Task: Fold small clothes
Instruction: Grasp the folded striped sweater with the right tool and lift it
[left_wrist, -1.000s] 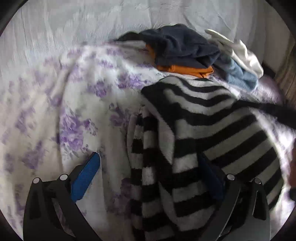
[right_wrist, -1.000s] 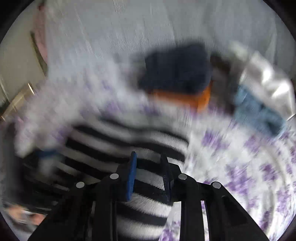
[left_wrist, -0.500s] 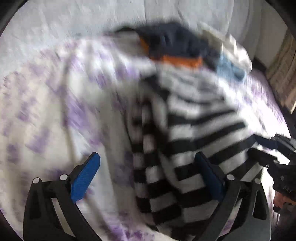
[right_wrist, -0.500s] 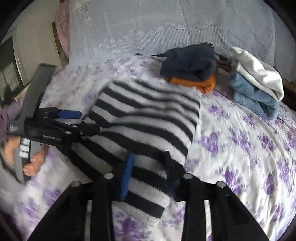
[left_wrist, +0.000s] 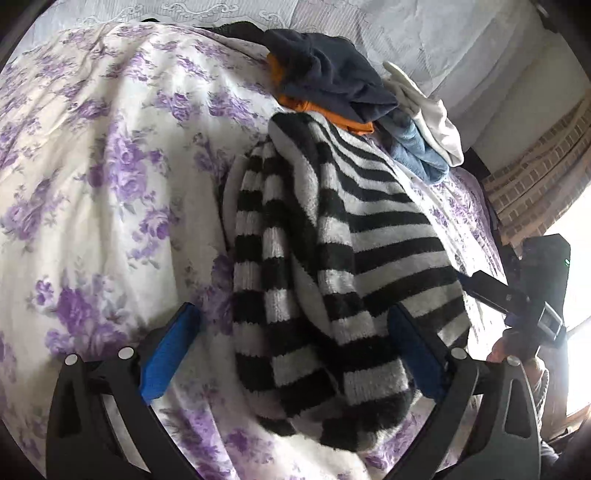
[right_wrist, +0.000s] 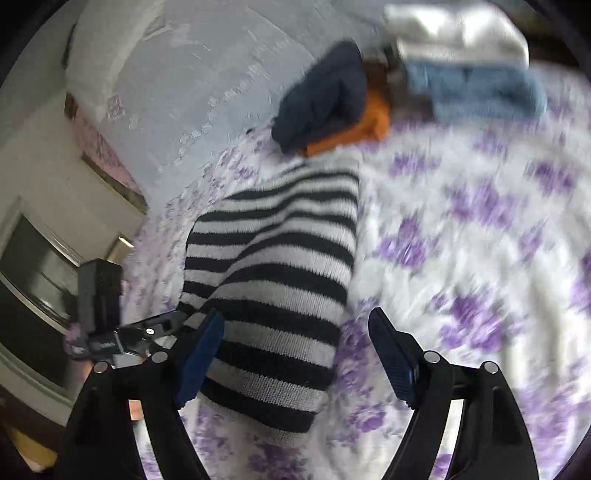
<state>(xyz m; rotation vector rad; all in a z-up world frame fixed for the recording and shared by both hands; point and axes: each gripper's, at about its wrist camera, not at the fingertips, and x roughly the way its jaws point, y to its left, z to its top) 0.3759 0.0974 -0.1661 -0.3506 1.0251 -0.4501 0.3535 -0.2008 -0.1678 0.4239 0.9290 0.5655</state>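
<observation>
Black-and-white striped knitted sweater (left_wrist: 332, 266) lies folded lengthwise on purple-flowered white bedspread (left_wrist: 110, 177); left gripper (left_wrist: 291, 347) and right gripper (right_wrist: 295, 343) hover spread wide, grasping nothing.

You see the striped sweater (left_wrist: 332, 266) folded into a long narrow bundle on the flowered bedspread (left_wrist: 92, 184), its black and white bands running across it. One sleeve lies doubled along its side. Its far end touches the pile of clothes (left_wrist: 332, 85) near the bed's far edge.
</observation>
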